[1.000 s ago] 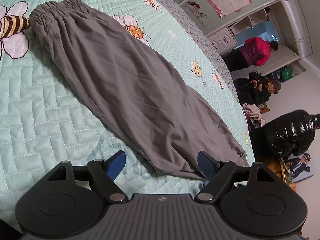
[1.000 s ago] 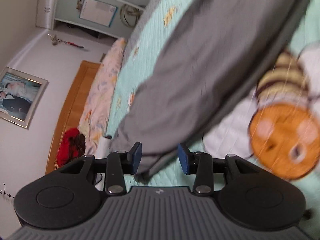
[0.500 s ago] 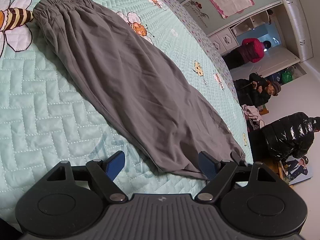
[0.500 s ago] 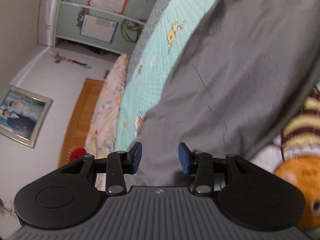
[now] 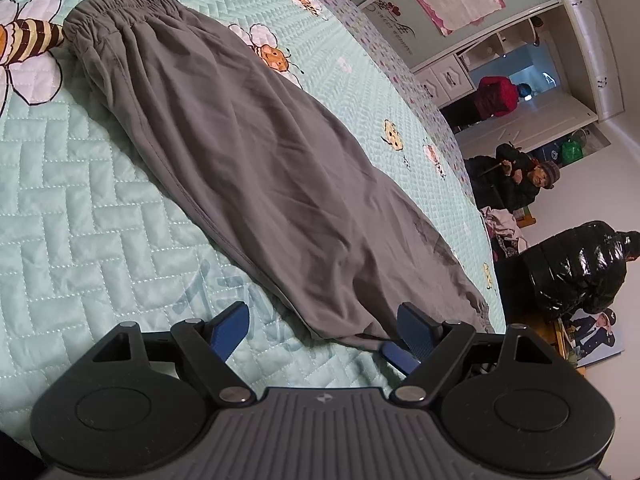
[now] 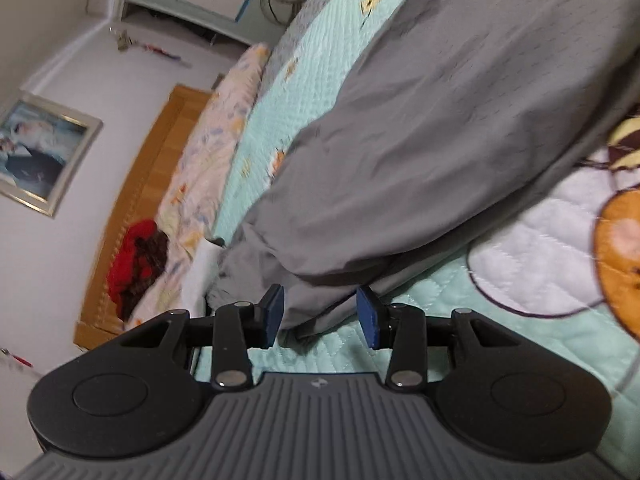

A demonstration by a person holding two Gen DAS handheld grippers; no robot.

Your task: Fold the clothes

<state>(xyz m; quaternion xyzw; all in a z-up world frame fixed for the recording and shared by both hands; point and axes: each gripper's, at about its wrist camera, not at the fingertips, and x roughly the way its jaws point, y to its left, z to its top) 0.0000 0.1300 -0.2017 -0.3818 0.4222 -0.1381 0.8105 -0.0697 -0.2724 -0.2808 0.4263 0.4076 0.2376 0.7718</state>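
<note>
Grey trousers [image 5: 256,160] lie flat on the mint quilted bedspread [image 5: 72,208], folded lengthwise, with the elastic waistband [image 5: 120,12] far left and the leg hems near the bed's edge. My left gripper [image 5: 324,326] is open, its fingers on either side of the hem end, just above the cloth. In the right wrist view the trousers [image 6: 440,120] fill the middle. My right gripper [image 6: 320,314] is open, low over a near edge of the grey cloth, which lies between the fingers.
The bedspread has bee and flower prints [image 5: 28,48]. The bed edge runs along the right of the left wrist view, with people [image 5: 572,276] standing beyond it. In the right wrist view a wooden headboard [image 6: 132,208], pillow and red cloth [image 6: 136,256] lie at left.
My left gripper has edged closer to the hem. My right gripper has swung and come down to the trousers' edge; the cloth now lies between its fingers.
</note>
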